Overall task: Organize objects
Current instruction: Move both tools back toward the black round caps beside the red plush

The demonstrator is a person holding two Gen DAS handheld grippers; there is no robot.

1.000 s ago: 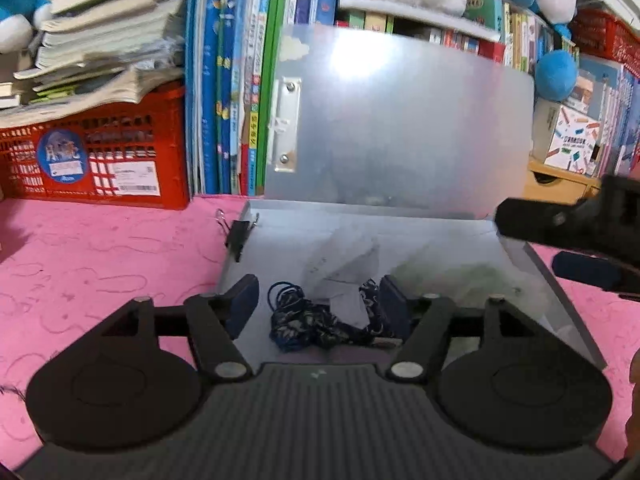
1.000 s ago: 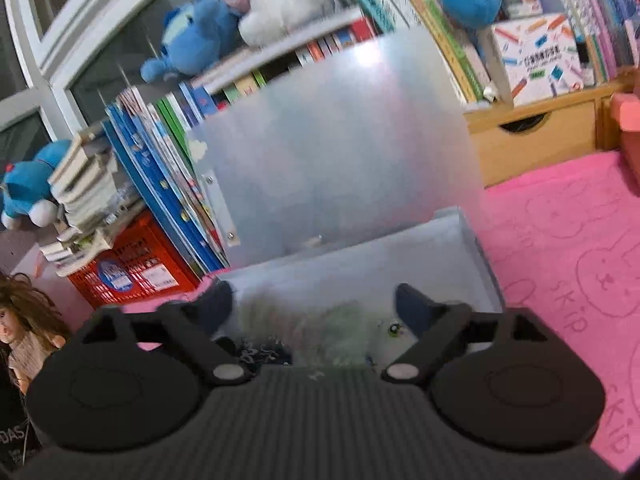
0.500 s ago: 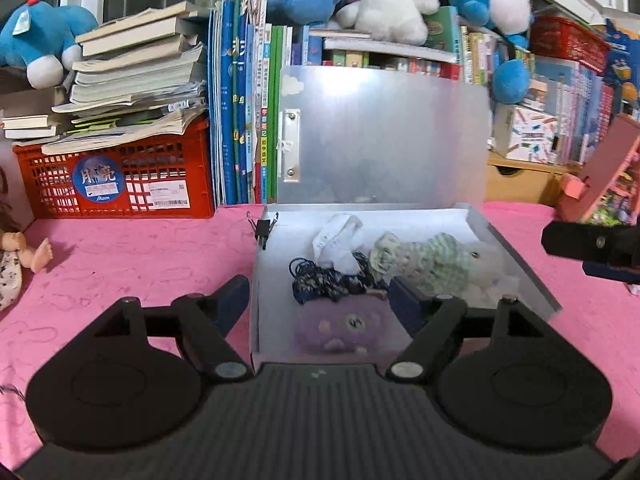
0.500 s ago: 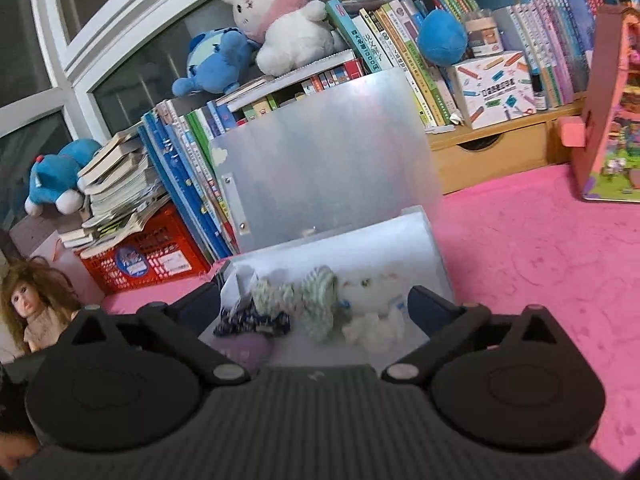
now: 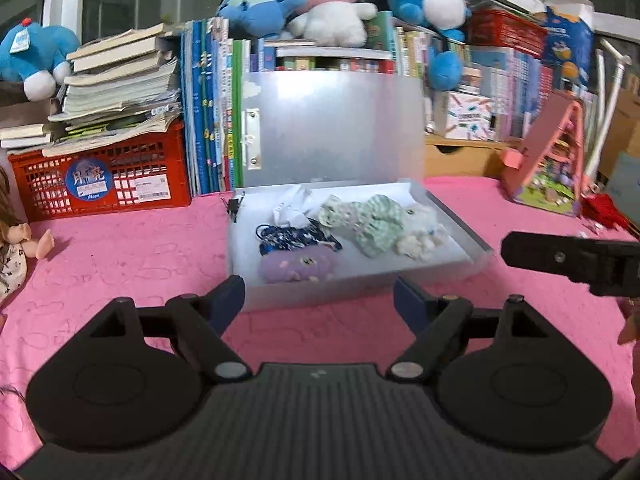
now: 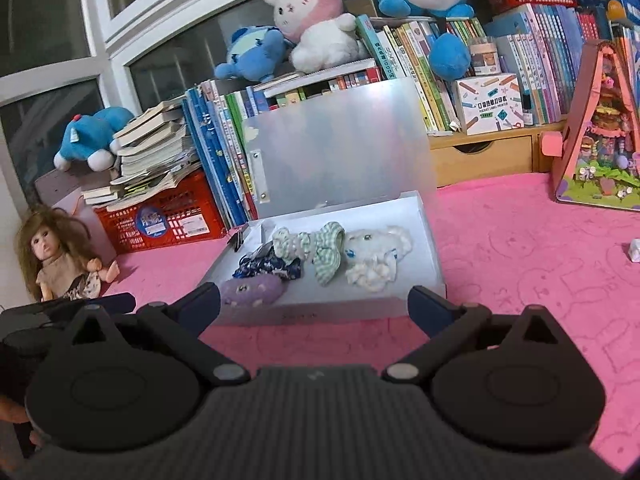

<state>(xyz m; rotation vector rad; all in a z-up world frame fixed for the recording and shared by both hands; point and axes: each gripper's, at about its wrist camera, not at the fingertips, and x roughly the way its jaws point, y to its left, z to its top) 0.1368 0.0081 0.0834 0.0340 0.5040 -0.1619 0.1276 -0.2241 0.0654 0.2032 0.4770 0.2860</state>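
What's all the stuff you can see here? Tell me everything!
box: one, frosted grey, on the pink cloth, lid standing open
purple plush: one, purple, front left in the box
drawstring pouch: one, dark blue patterned, behind the purple plush
checked cloth: one, green and white, middle of the box
white plush: one, white, right in the box
binder clip: one, black, at the box's back left corner
crate: one, red, left, books piled on it
doll: one, brown hair, far left
toy house: one, pink, right
left tongs: black, open, empty
right tongs: black, open, empty

Dark window (image 6: 52, 12), crowded bookshelf (image 6: 500, 80), pink mat (image 6: 520, 248).
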